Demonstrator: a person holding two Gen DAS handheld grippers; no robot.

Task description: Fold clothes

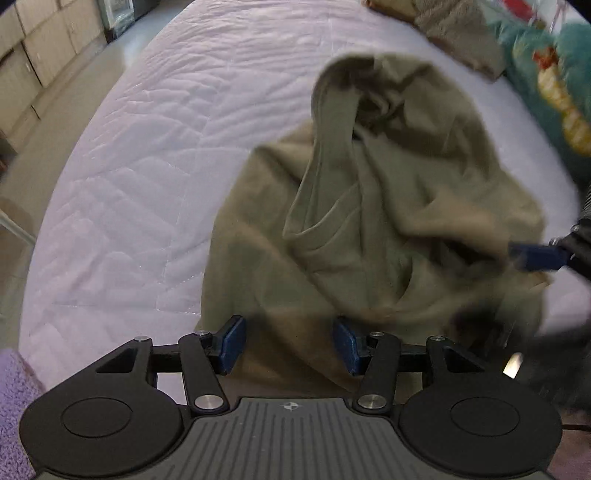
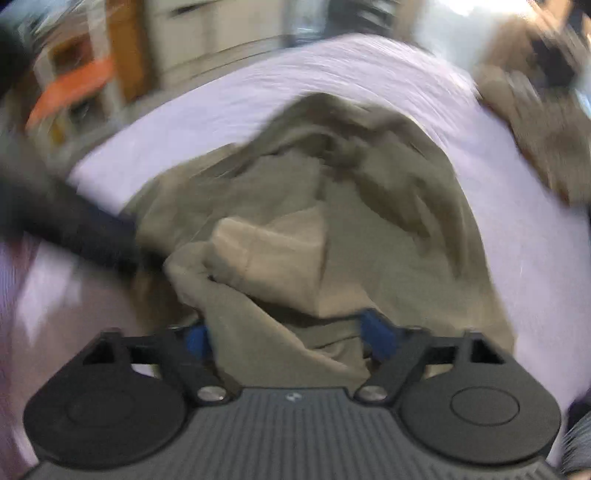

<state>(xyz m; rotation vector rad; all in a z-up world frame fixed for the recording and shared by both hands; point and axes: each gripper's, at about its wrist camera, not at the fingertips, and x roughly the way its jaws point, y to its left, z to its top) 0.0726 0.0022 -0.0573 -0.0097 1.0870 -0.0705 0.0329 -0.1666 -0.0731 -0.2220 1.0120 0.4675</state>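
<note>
An olive-green garment (image 1: 369, 206) lies crumpled on the pale lilac quilted bed (image 1: 147, 166), its far part heaped up in folds. My left gripper (image 1: 289, 345) is open at the garment's near edge, and cloth lies between and below its blue pads (image 1: 232, 343) without being pinched. In the blurred right wrist view the same garment (image 2: 351, 229) fills the middle. My right gripper (image 2: 288, 336) is open wide with a bunched fold of cloth lying between its fingers. The right gripper's blue fingertip (image 1: 535, 254) shows at the garment's right edge. The left gripper (image 2: 74, 221) is a dark blur.
More brownish clothes (image 1: 458, 33) and a teal patterned item (image 1: 554, 81) lie at the far right of the bed. Wooden cabinets (image 1: 37, 48) and floor run along the left. A purple fuzzy sleeve (image 1: 14, 406) is at the lower left. Another brown heap (image 2: 535, 129) sits at the right.
</note>
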